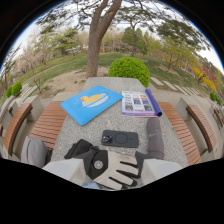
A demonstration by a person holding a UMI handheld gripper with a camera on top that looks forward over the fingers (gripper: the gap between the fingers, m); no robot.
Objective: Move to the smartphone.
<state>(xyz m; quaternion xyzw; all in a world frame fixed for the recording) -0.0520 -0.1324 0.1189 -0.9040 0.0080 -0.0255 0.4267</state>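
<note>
Ahead of us on the stone table [112, 120], from left to right: a blue tablet [91, 103], gloves [102, 165] nearest the tool, the smartphone [120, 138] just beyond them, a booklet [140, 103]. We cannot tell how the fingers stand

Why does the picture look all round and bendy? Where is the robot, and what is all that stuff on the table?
There is no robot here. A person carries a hand-held gripper, a tool with two fingers that can pinch things. A small camera rides on it and looks forward. Its wide lens bends everything into a round shape.

You are looking across a stone table in a park, with wooden benches on both sides and a tree behind it.

On the table lie a black phone, gloves, a blue board with a yellow duck, a leaflet and a grey roll.

The fingers are open and hold nothing. The gloves lie between them, and the phone is just beyond.
</note>
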